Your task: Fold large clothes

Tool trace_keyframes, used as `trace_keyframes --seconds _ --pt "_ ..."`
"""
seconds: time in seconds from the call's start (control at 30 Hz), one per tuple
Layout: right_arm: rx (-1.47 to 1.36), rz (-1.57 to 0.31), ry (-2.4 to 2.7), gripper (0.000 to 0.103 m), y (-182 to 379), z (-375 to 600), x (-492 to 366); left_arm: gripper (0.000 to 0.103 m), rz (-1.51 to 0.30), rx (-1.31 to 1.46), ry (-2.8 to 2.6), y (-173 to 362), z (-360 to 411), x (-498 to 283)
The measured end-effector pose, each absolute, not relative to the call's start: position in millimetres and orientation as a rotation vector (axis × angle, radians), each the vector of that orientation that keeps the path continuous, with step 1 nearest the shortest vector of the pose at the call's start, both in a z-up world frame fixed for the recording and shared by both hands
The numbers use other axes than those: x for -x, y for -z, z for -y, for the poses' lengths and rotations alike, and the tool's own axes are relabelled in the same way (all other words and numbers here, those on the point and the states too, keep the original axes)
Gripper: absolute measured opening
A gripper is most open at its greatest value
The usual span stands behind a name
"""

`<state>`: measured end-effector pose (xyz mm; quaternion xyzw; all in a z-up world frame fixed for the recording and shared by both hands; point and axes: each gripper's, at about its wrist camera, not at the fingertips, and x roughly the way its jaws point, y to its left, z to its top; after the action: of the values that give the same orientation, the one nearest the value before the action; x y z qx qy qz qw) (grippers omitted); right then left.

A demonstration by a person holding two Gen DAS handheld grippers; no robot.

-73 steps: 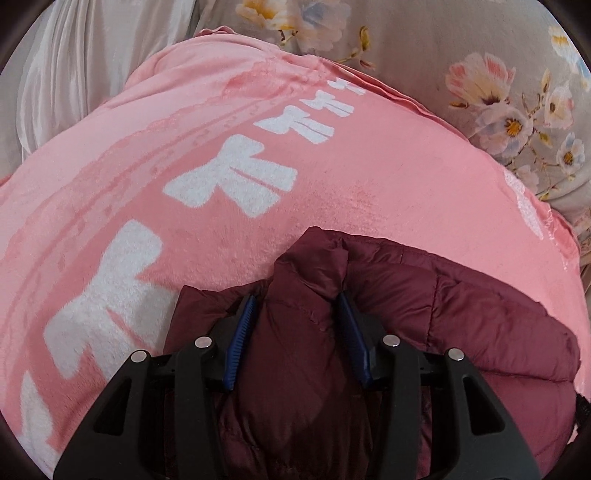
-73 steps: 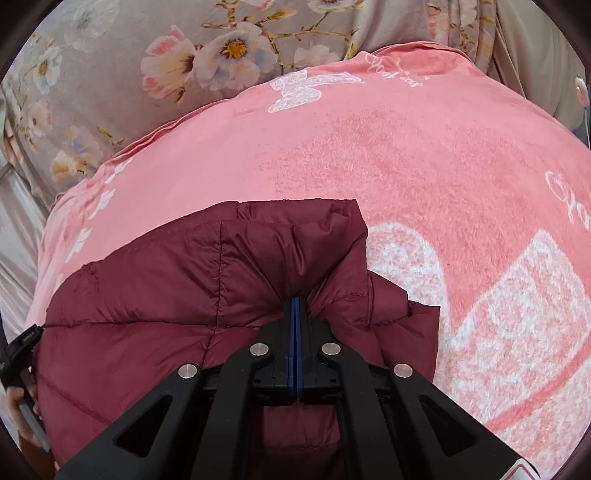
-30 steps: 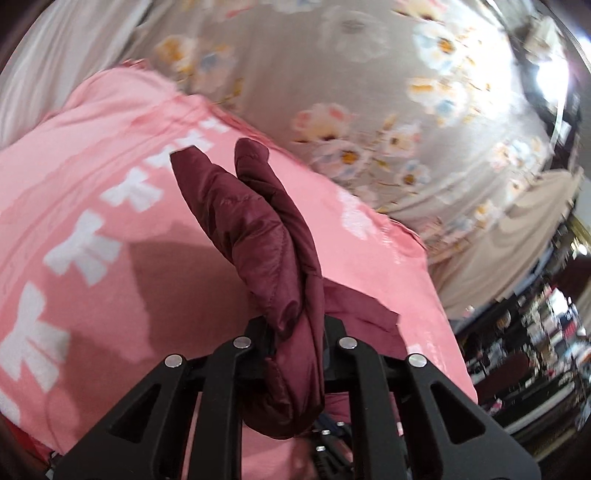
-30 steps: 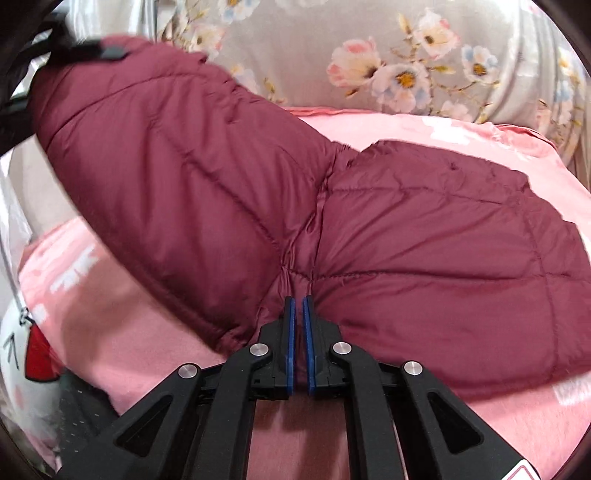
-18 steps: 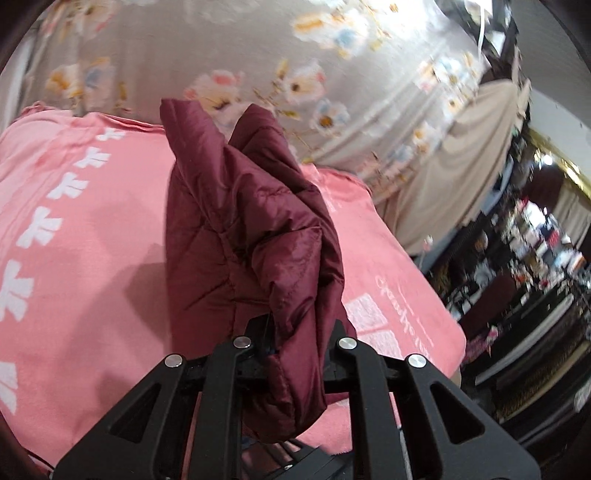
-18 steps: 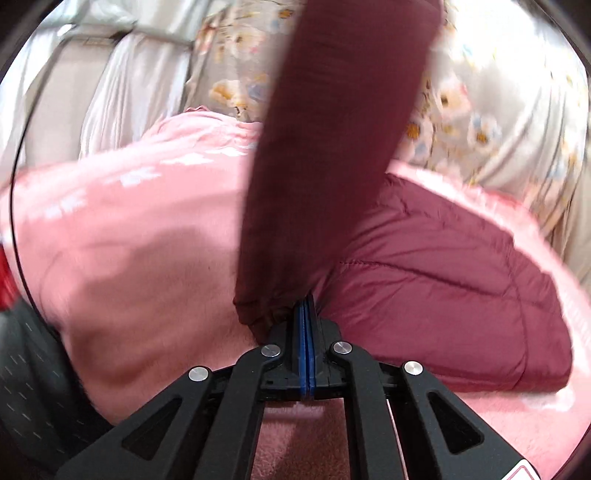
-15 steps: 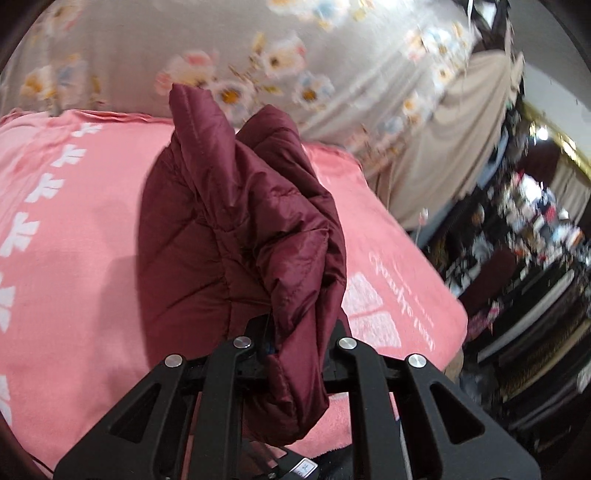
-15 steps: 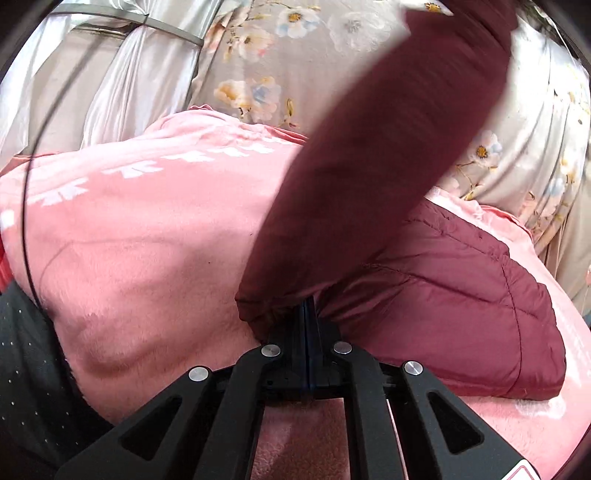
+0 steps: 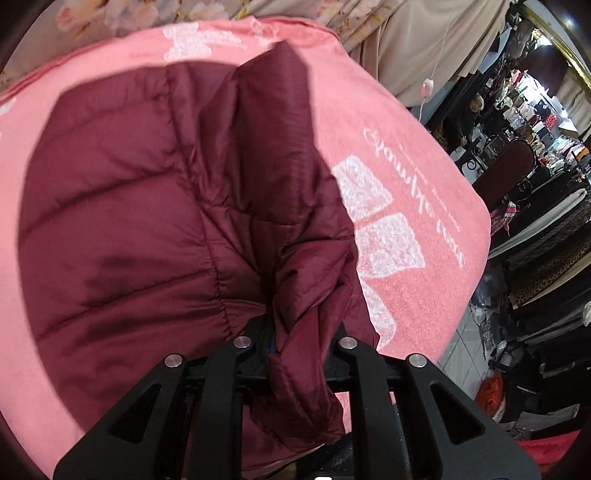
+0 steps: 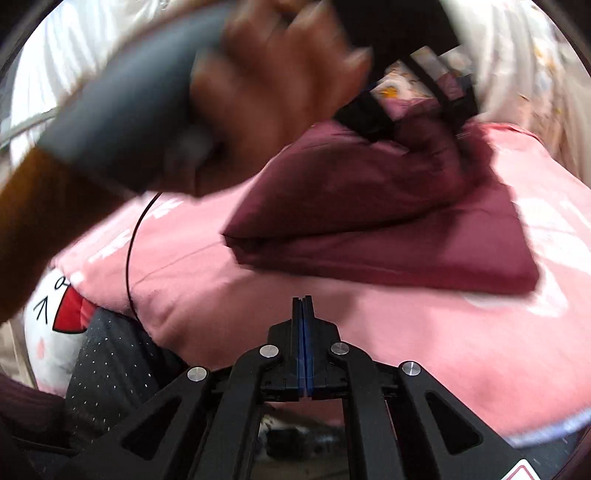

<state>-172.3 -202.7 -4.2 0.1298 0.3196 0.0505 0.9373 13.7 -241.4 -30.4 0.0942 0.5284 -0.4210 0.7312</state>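
Note:
A maroon puffer jacket (image 9: 129, 221) lies in a thick fold on the pink blanket (image 9: 406, 147). My left gripper (image 9: 299, 339) is shut on a bunched edge of the jacket, which hangs down between its fingers just above the rest of the garment. In the right wrist view the jacket (image 10: 369, 229) sits as a flat stack in the middle of the blanket. My right gripper (image 10: 303, 301) is shut with nothing in it, back from the jacket near the blanket's front edge. A blurred hand (image 10: 266, 92) carrying the left tool reaches over the jacket from the upper left.
Floral fabric (image 9: 110, 11) hangs behind the bed. A shop interior with racks (image 9: 535, 110) and a distant person (image 9: 472, 110) lies past the blanket's right edge. A black cable (image 10: 129, 251), a white cartoon cushion (image 10: 55, 314) and dark dotted cloth (image 10: 107, 369) sit at front left.
The right gripper has let go of the jacket and drawn back toward the blanket's front edge. The left gripper has swung its held part across and down onto the rest of the jacket.

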Motion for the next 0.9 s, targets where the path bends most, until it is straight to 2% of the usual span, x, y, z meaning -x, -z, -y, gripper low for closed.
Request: trace_keyframes --seconds 0.4,0.9 --pt "-0.479 -0.640 0.101 0.005 0.0 299.6 206.7 0.013 -1.128 -0.255 0.865 69.6 261.6 1.6" --pt "-0.507 -0.633 0.110 0.007 -10.5 311.1 196.3 0.013 -1.083 -0.275 0.802 70.1 273.3 15.5"
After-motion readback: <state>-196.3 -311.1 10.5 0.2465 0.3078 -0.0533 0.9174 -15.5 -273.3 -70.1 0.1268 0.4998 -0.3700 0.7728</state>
